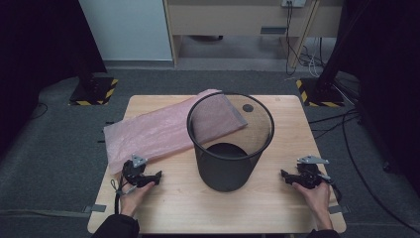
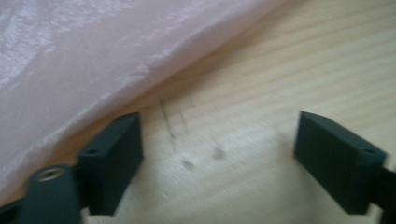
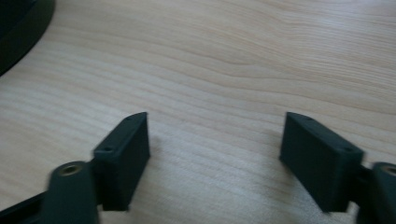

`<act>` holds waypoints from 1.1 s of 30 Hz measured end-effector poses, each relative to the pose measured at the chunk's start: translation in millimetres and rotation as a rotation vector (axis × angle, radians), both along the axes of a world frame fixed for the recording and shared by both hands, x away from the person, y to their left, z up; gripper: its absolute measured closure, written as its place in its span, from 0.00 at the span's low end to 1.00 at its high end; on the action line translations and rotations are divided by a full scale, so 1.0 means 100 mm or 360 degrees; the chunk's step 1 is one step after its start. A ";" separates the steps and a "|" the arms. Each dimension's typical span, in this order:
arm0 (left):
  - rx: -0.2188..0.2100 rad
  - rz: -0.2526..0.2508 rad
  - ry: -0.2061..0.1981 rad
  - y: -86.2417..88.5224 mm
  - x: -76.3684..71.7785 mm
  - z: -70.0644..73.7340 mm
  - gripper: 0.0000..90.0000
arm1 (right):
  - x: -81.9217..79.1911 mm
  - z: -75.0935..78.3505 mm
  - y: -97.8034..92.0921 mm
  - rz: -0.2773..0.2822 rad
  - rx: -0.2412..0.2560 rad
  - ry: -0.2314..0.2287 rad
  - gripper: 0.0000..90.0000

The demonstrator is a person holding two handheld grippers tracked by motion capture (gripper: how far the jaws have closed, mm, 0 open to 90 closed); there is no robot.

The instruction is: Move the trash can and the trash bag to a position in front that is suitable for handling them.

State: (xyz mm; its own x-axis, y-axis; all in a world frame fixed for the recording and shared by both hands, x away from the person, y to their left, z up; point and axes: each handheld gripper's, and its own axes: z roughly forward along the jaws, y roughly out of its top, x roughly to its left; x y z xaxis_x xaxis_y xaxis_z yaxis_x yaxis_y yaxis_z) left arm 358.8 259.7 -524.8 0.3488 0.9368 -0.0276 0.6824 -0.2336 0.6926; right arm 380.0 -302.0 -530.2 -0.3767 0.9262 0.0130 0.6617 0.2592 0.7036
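Bin (image 1: 231, 148) stands mid-table between both spread hand-held grippers, left (image 1: 157, 175), right (image 1: 284, 174); pink bag (image 1: 153, 130) behind.

Black mesh bin (image 1: 230, 144) upright mid-table (image 1: 277, 208), overlapping pink plastic bag (image 1: 158, 131), between two hand-held grippers.

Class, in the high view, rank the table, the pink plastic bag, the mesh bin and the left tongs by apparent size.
1. table
2. pink plastic bag and mesh bin: look alike, and the bin hides part of the bag
3. left tongs
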 end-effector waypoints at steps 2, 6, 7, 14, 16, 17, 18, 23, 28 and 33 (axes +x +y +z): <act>-0.0052 -0.0013 -0.0046 -0.03 -0.07 0.08 0.23 | 0.00 0.05 0.02 0.0050 0.0027 0.0007 0.35; -0.0212 0.0020 -0.0183 0.00 -0.20 0.29 0.28 | -0.07 0.20 0.10 0.0100 0.0088 -0.0099 0.38; -0.0212 0.0020 -0.0183 0.00 -0.20 0.29 0.29 | -0.09 0.24 0.10 0.0091 0.0110 -0.0120 0.39; -0.0311 0.0046 -0.0408 0.07 -0.29 0.58 0.36 | -0.17 0.39 0.12 0.0079 0.0191 -0.0278 0.40; -0.0333 0.0048 -0.0460 0.07 -0.32 0.66 0.37 | -0.17 0.43 0.12 0.0071 0.0171 -0.0280 0.40; -0.0333 0.0041 -0.0480 0.06 -0.32 0.69 0.38 | -0.17 0.48 0.11 0.0060 0.0182 -0.0288 0.40; -0.0327 0.0036 -0.0496 0.06 -0.32 0.72 0.39 | -0.16 0.55 0.10 0.0047 0.0186 -0.0329 0.40; -0.0342 -0.0015 -0.0590 0.02 -0.30 0.88 0.44 | -0.14 0.73 0.12 0.0014 0.0233 -0.0426 0.40; -0.0362 -0.0033 -0.0617 -0.07 -0.18 1.02 0.48 | -0.09 0.88 0.23 0.0016 0.0265 -0.0512 0.43; -0.0454 -0.0049 -0.0660 -0.30 -0.02 1.13 0.53 | 0.00 1.05 0.40 0.0013 0.0328 -0.0602 0.49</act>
